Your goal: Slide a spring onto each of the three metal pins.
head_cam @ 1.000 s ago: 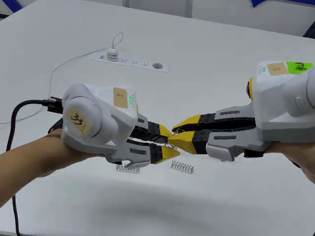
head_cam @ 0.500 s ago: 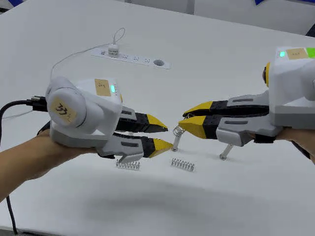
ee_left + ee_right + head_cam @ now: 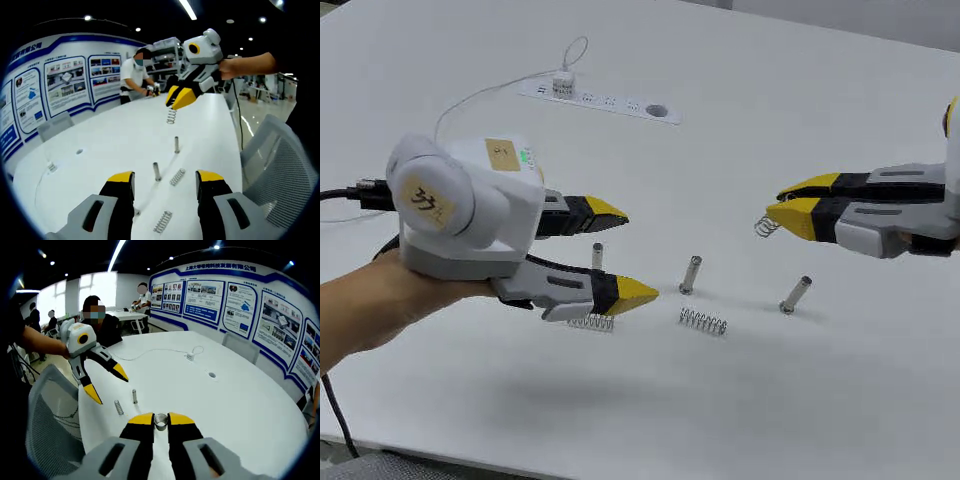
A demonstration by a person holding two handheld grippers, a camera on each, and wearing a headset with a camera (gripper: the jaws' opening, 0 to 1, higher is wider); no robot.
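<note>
Nearest, two loose springs (image 3: 703, 321) lie on the table (image 3: 620, 420), just in front of the three upright metal pins (image 3: 690, 274). The left gripper (image 3: 625, 252) hangs empty beside the leftmost pin, jaws wide apart. Farther right, the right gripper (image 3: 776, 206) is clamped on one end of the held spring (image 3: 763, 228). With so slight a grip, the spring could slip free or swing, miss a pin's top and topple that pin.

tan sticker (image 3: 424, 199) behind the left claw (image 3: 635, 254) reads roughly "33".
</note>
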